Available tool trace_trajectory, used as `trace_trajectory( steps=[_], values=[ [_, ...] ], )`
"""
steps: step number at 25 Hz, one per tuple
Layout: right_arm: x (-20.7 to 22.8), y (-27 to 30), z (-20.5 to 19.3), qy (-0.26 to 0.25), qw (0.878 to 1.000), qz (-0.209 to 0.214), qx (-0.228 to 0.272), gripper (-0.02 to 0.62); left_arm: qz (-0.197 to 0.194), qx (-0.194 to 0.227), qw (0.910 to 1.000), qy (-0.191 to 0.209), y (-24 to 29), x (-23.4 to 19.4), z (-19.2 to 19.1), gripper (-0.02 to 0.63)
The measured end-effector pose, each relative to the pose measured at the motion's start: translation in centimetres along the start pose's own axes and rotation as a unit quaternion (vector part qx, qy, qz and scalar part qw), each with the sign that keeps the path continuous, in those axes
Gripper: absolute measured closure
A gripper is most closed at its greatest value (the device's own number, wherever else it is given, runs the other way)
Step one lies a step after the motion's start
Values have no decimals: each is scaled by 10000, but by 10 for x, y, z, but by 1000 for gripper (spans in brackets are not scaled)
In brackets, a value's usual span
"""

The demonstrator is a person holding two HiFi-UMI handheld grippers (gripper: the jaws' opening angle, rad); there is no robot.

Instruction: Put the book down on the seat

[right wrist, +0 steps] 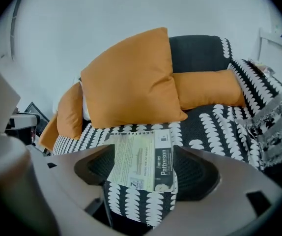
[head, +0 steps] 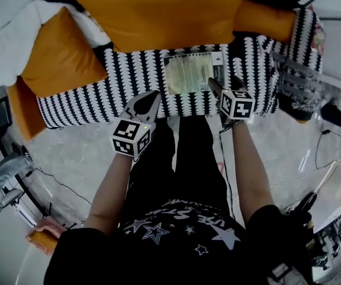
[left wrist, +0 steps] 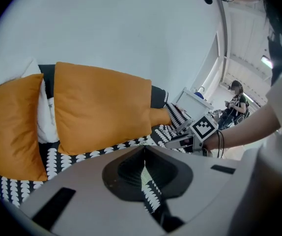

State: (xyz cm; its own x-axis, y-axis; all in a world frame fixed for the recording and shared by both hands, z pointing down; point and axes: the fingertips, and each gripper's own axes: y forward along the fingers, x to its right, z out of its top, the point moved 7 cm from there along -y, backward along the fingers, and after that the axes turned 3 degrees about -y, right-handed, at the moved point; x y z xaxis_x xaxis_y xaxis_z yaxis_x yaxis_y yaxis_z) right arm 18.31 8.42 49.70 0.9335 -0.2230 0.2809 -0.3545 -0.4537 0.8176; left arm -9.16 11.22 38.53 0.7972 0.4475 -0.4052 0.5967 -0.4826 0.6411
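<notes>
The book (head: 191, 73), pale green with a white and dark strip on its right side, lies flat on the black-and-white patterned seat (head: 117, 76) near the front edge. My right gripper (head: 221, 89) is at the book's near right corner, open. In the right gripper view the book (right wrist: 143, 159) shows between the spread jaws of that gripper (right wrist: 148, 170), with gaps on both sides. My left gripper (head: 151, 101) hovers in front of the seat edge left of the book, shut and empty. The left gripper view shows its jaws (left wrist: 143, 171) together over patterned fabric, with the right gripper (left wrist: 190, 140) beyond them.
A large orange cushion (head: 158, 10) leans at the sofa's back, another orange cushion (head: 57, 55) and a white pillow (head: 16, 34) at the left, an orange bolster (head: 265, 19) at the right. A fringed throw (head: 298, 82) hangs over the right arm. Cables (head: 325, 147) lie on the floor.
</notes>
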Motion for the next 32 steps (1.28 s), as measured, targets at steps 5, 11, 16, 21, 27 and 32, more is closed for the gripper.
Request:
trace_trajectory(
  steps=[5, 11, 16, 21, 27, 32],
  values=[
    [-51, -22, 12, 1, 9994, -14, 354, 249, -16, 319, 9995, 62, -47, -15, 4, 597],
    [-97, -62, 37, -52, 9959, 246, 870, 250, -122, 651, 9977, 139, -83, -8, 16, 597],
    [-142, -104, 53, 102, 9874, 585, 1467, 253, -273, 869, 9955, 256, -117, 3, 26, 597],
    [-180, -147, 66, 75, 9775, 749, 1968, 272, -429, 1224, 9900, 559, -147, 15, 45, 597],
    [-224, -179, 77, -20, 9668, 694, 2460, 384, -551, 1524, 9835, 803, -183, 13, 63, 597],
    [-256, -197, 72, 12, 9613, 647, 2676, 498, -796, 1609, 9798, 878, -202, 16, 65, 597]
  ],
)
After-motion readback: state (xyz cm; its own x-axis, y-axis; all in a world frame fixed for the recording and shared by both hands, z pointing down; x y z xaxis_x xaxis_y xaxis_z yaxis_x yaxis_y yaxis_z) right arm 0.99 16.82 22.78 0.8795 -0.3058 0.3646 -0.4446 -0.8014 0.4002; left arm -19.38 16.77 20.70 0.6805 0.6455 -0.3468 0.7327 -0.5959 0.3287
